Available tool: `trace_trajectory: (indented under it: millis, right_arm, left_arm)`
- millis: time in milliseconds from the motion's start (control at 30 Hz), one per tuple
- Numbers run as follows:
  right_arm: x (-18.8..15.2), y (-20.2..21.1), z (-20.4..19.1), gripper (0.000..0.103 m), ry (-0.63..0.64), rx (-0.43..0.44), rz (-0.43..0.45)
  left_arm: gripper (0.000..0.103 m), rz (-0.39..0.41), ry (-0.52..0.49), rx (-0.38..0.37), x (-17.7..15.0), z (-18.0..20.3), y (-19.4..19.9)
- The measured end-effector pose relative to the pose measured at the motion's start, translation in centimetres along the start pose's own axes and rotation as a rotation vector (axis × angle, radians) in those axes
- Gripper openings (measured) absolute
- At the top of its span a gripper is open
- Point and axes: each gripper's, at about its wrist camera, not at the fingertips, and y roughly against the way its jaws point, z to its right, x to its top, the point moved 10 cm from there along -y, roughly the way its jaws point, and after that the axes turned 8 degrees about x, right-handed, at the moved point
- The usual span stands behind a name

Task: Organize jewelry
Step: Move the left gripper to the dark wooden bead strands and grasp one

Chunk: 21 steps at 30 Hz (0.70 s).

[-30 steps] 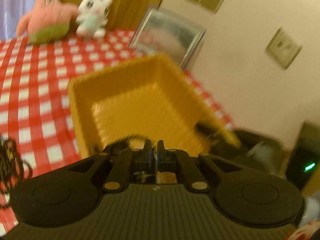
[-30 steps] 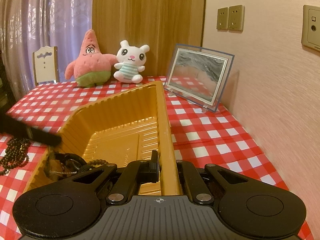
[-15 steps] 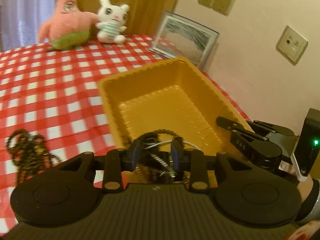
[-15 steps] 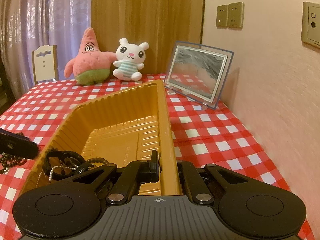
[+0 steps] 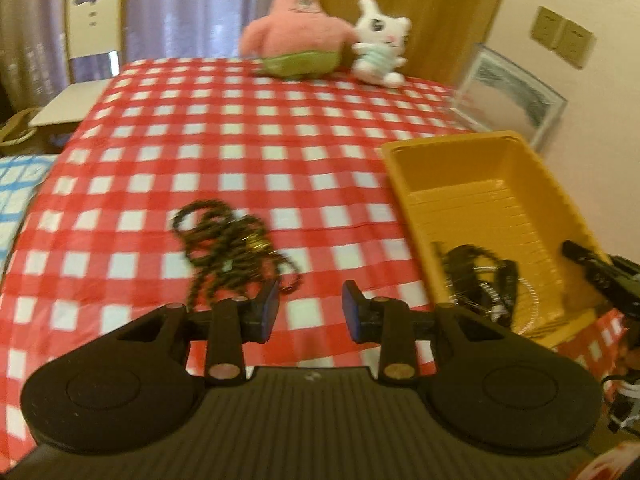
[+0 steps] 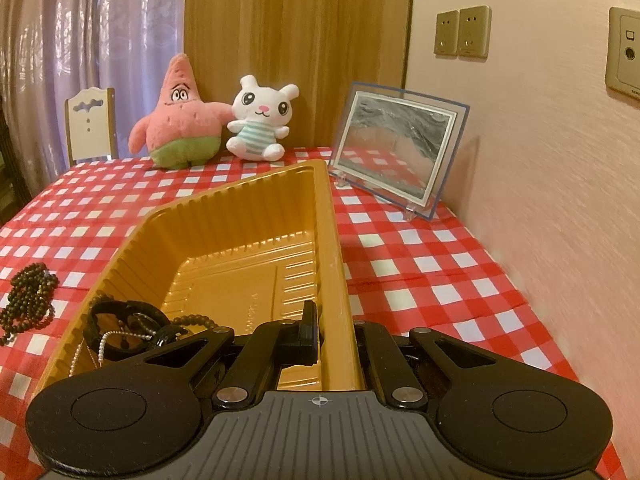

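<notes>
A yellow plastic tray (image 5: 552, 216) (image 6: 332, 240) sits on the red-checked tablecloth. Black bracelets and a pearl chain (image 5: 480, 280) (image 6: 128, 328) lie in its near corner. A dark beaded necklace (image 5: 228, 240) (image 6: 28, 300) lies in a heap on the cloth left of the tray. My left gripper (image 5: 310, 312) is open and empty, just short of the necklace, above the cloth. My right gripper (image 6: 334, 332) is shut on the tray's near right wall, one finger inside and one outside; it also shows in the left wrist view (image 5: 596, 272).
A pink starfish plush (image 6: 176, 120) and a white bunny plush (image 6: 260, 120) sit at the table's far edge. A framed sand picture (image 6: 396, 152) stands by the right wall. A white chair (image 5: 92, 28) stands beyond the far left corner.
My left gripper let the jewelry go into the tray, opened wide, and swung left from the tray toward the beaded necklace. The right gripper stayed clamped on the tray wall.
</notes>
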Motion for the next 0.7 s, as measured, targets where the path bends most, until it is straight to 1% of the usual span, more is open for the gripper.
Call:
trace_trajectory:
  millis: [200,367,600,700]
  right_arm:
    - [0.0,0.0,0.0,0.004,0.002,-0.001,0.000]
    - [0.1,0.1,0.1,0.004,0.006,-0.008,0.004]
    - [-0.2,0.4,0.1,0.004,0.013,-0.028,0.006]
    - [-0.3,0.6,0.1,0.003,0.012,-0.040,0.007]
  left_arm:
    - [0.030,-0.017,0.016,0.055,-1.6,-2.2,0.1]
    - [0.030,-0.013,-0.013,0.083,-2.5,-2.8,0.2]
    - [0.030,-0.004,-0.040,0.095,-2.9,-3.2,-0.2]
    - [0.030,0.007,-0.075,0.088,-2.8,-2.7,-0.5]
